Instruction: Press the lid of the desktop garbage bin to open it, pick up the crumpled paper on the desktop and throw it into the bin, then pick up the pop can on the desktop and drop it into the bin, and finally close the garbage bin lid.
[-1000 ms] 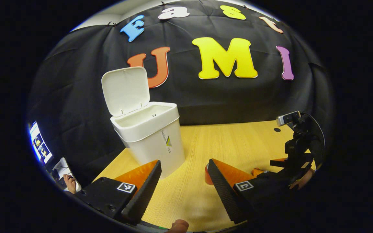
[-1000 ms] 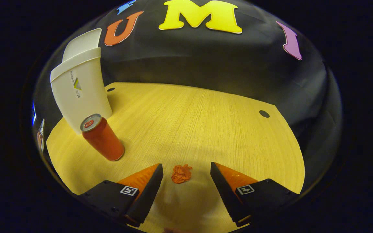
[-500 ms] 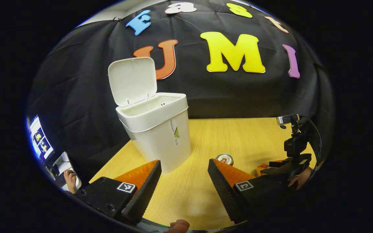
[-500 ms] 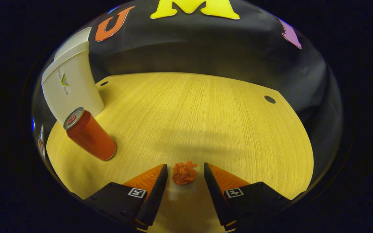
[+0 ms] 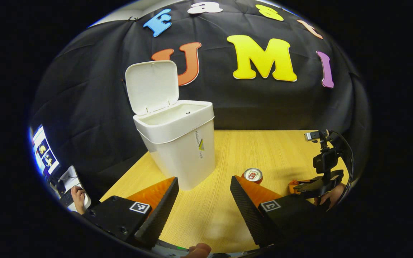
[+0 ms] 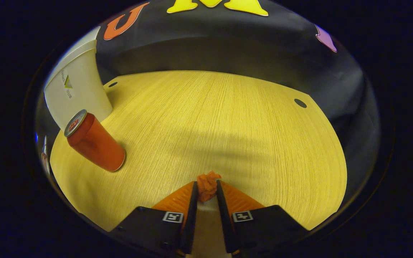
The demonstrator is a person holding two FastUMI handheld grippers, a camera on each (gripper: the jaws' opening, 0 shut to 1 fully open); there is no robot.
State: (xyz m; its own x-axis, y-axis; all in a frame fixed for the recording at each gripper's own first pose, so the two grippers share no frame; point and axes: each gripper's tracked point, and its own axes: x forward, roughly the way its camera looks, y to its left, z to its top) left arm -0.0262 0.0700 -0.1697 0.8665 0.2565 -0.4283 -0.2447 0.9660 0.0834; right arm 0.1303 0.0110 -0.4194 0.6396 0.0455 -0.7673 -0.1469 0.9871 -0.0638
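Bin at desk's left-rear, lid up. L gripper beside bin, fingers wide apart, nothing held, above desk. Pop can upright just right of bin. R gripper low at desk surface, fingers closed on crumpled paper, both sides pressing it.
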